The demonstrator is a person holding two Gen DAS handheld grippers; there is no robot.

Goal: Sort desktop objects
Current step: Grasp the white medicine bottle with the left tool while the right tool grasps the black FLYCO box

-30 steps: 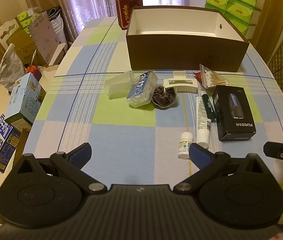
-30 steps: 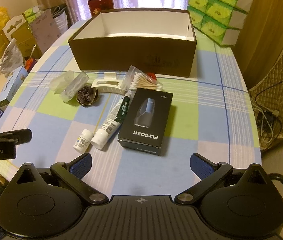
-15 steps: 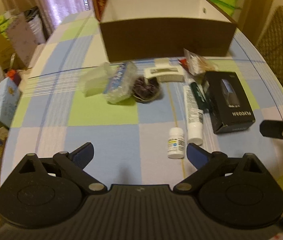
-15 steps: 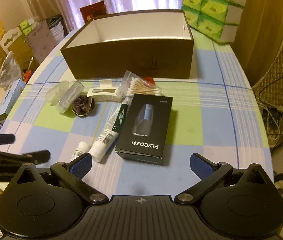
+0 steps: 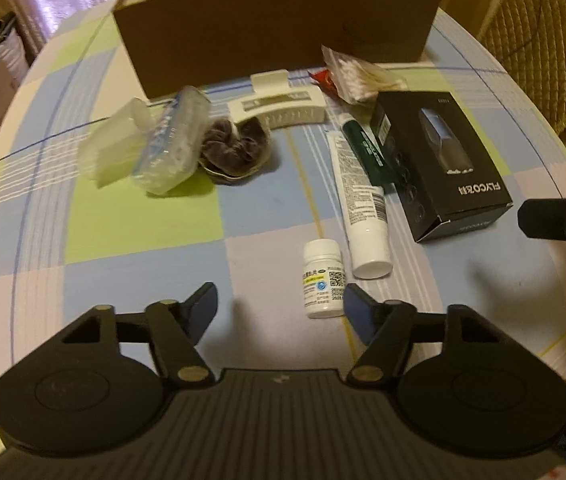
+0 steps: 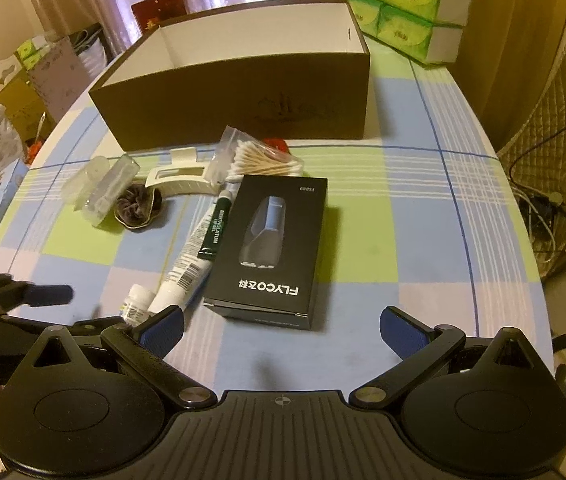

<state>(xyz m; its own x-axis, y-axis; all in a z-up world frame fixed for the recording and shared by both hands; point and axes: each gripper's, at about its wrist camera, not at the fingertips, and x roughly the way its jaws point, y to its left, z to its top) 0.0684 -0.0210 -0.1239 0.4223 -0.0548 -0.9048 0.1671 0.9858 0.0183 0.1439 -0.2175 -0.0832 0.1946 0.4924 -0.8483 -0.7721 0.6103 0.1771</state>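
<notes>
Over the last second the left gripper [image 5: 279,304] has dropped low and pushed forward over the checked tablecloth [image 5: 131,216]; in its own view the objects now loom larger and the small white pill bottle [image 5: 322,278] sits in the lower centre of the frame, just inside the right-hand fingertip and nearly touching it. Its jaws are spread wide and hold nothing. This reads as an approach to the bottle as the first item to sort, though the bottle lies off-centre in the gap, so the gripper likely needs to shift toward the right of the frame before closing.

The right gripper [image 6: 281,322] has also moved in, and the black FLYCO box [image 6: 271,248] fills the centre of its view, just ahead of the fingertips; its jaws are likewise wide apart and empty.

Nothing is sorted yet. The brown open box [image 6: 239,92] in the upper centre looks empty as far as its interior shows, and the white tube [image 5: 361,204], hair claw [image 5: 279,110], cotton swab bag [image 5: 357,78], scrunchie [image 5: 235,148] and clear plastic case [image 5: 167,142] all lie on the cloth in front of it
</notes>
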